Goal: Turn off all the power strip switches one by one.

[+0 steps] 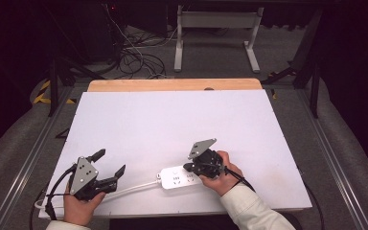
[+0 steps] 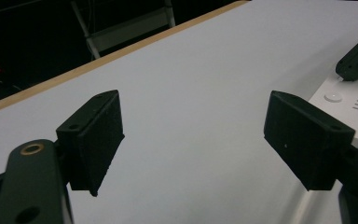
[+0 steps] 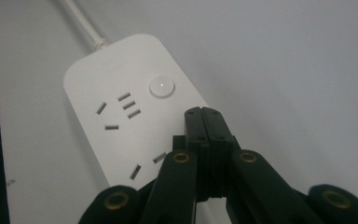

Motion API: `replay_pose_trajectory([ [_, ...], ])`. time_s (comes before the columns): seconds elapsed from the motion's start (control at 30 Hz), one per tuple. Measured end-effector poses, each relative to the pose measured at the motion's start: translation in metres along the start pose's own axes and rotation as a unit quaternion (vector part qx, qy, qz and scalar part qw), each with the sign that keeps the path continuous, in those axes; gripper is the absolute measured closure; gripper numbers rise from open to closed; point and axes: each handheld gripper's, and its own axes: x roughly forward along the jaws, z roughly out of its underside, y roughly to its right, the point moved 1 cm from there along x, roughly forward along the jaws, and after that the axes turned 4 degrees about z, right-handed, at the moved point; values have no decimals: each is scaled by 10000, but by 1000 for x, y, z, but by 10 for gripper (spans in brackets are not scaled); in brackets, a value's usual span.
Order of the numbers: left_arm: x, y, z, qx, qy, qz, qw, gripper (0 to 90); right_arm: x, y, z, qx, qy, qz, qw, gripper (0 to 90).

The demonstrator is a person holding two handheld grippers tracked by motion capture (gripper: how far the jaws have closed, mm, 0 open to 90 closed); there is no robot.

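Worktop [image 1: 172, 124]: white rectangular board with a pale wooden strip along its far edge; grey floor and cables lie beyond it at 12 o'clock.
Power strip [image 1: 178, 177]: white, lying flat on the worktop at about 6 o'clock in the high view, near the front edge; its top face shows socket slots and a round button [image 3: 161, 87].
Cord [image 1: 134, 186]: white, leaving the power strip's end toward 9 o'clock and running along the worktop toward the left gripper.
Left gripper [image 1: 110, 163]: held in the left hand [image 1: 79, 208] at about 7 o'clock of the worktop; jaws spread wide apart, with nothing between them; in the left gripper view only bare white surface shows in the gap, with the power strip's corner at 3 o'clock.
Right gripper [image 1: 189, 167]: held in the right hand [image 1: 225, 175], whose sleeve [image 1: 249, 208] is white; jaws pressed together, tips over the power strip's top face, just beside the button at its 5 o'clock in the right gripper view. Whether the tips touch the surface cannot be told.
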Motion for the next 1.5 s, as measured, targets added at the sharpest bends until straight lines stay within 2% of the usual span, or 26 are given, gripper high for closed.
replay_pose_trajectory([
  [0.17, 0, -1, 0, 8, 5, -11, 10000, 203, 0, 0, 0, -11, -15, 9, 10000, 900],
  [0.23, -1, 0, 0, -28, 15, -9, 10000, 203, -1, 0, 1, -44, 67, 33, 10000, 900],
  [0.3, -1, -1, 0, -36, 31, -3, 10000, 203, -13, -3, -1, -72, 499, 63, 9987, 900],
  [0.37, -1, -1, 0, -44, 29, -8, 10000, 203, -28, -5, -8, -51, 941, 47, 9955, 900],
  [0.43, 0, -2, 0, -33, 10, -11, 10000, 203, -36, -8, -13, -55, 1074, 95, 9942, 900],
  [0.57, 0, 0, 0, -28, 21, 1, 10000, 203, -28, -7, -10, -32, 933, 90, 9956, 900],
  [0.87, 0, -2, 0, -21, 14, -6, 10000, 203, -25, -6, -11, 31, 939, 56, 9956, 900],
  [1.0, 0, -2, 1, -70, 21, 9, 10000, 203, -21, -10, -15, -55, 869, 64, 9962, 900],
  [1.2, 0, -2, 1, -25, 11, 3, 10000, 203, -11, -18, -23, -170, 819, -25, 9965, 900],
  [1.5, 0, -2, 1, -29, 19, 7, 10000, 203, 6, -20, -26, -144, 573, -143, 9982, 900],
])
